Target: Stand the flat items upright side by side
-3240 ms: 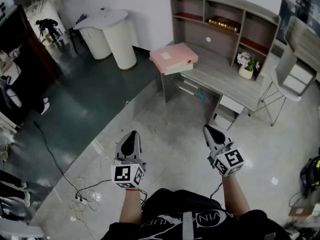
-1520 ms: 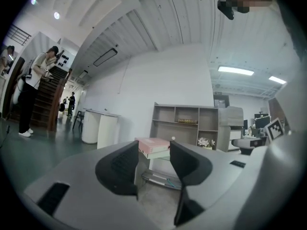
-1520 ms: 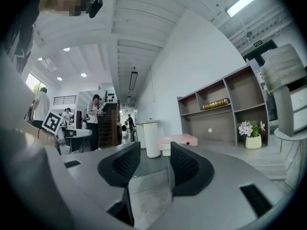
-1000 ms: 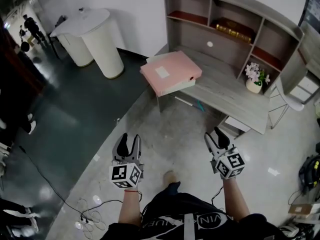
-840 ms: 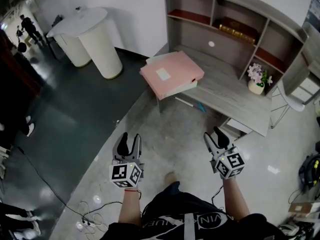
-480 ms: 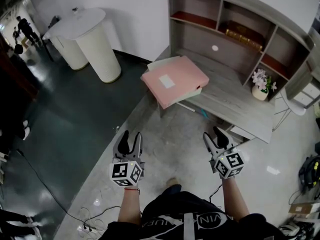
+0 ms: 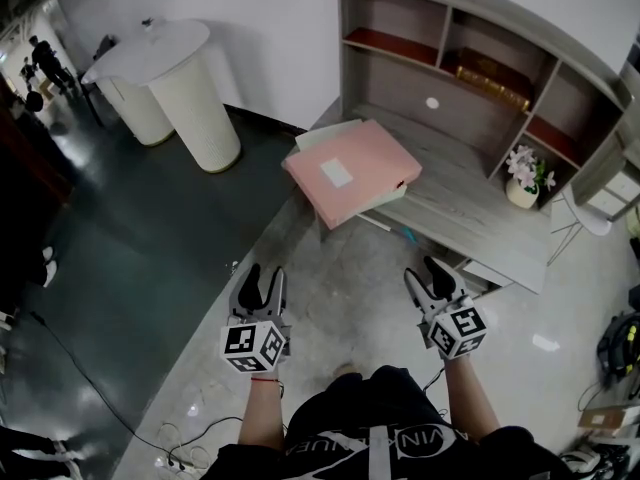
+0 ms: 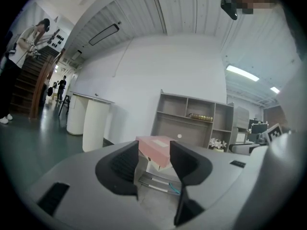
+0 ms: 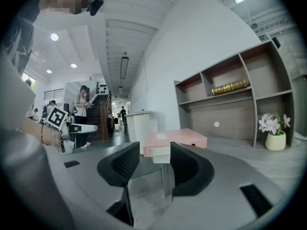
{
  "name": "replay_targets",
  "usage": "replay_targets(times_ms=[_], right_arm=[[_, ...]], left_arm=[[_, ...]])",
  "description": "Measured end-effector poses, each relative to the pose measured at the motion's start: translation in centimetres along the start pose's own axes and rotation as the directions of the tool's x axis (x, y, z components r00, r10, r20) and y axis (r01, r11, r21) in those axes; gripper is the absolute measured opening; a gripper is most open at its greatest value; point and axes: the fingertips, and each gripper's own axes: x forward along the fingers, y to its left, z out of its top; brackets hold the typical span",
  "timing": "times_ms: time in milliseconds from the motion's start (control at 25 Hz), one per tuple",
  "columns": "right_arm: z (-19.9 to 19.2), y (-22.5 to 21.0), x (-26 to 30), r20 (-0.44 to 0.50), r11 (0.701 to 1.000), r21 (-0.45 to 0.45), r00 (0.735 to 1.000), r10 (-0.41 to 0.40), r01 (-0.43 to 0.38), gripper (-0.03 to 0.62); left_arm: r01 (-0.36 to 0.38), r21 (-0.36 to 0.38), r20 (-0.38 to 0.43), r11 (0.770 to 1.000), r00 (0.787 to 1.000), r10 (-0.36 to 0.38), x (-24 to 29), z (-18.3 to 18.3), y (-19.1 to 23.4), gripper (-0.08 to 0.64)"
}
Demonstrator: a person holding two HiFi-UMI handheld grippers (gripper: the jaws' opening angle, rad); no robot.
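Note:
A pink file box lies flat on a pale one, stacked at the left end of the grey desk. The stack overhangs the desk's corner. The pink file box shows far off between the left jaws, and the pink file box likewise between the right ones. My left gripper and right gripper hover over the floor in front of the desk, well short of the boxes. Both stand open with nothing between the fingers.
The desk carries a shelf unit holding a dark book, and a white flower pot. Two white round pedestals stand to the left. Cables lie on the floor. A chair is at right.
I have walked closer to the desk: the boxes and shelves sit larger and nearer the middle of the head view. Both grippers keep their places in front of me.

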Motion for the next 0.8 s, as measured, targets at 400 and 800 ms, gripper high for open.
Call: replay_targets(times_ms=[400, 800], right_arm=[[-1.1, -2.8, 1.5, -0.032, 1.0, 0.011, 0.999, -0.004, 0.005, 0.215], [-0.3, -5.7, 7.8, -0.061, 0.997, -0.029, 0.995, 0.075, -0.077, 0.227]], left_arm=[[0.066, -0.046, -0.07, 0.997, 0.995, -0.069, 4.6, -2.4, -2.1, 0.187], [0.024, -0.089, -0.079, 0.996, 0.996, -0.031, 11.3, -1.0, -1.2, 0.213]])
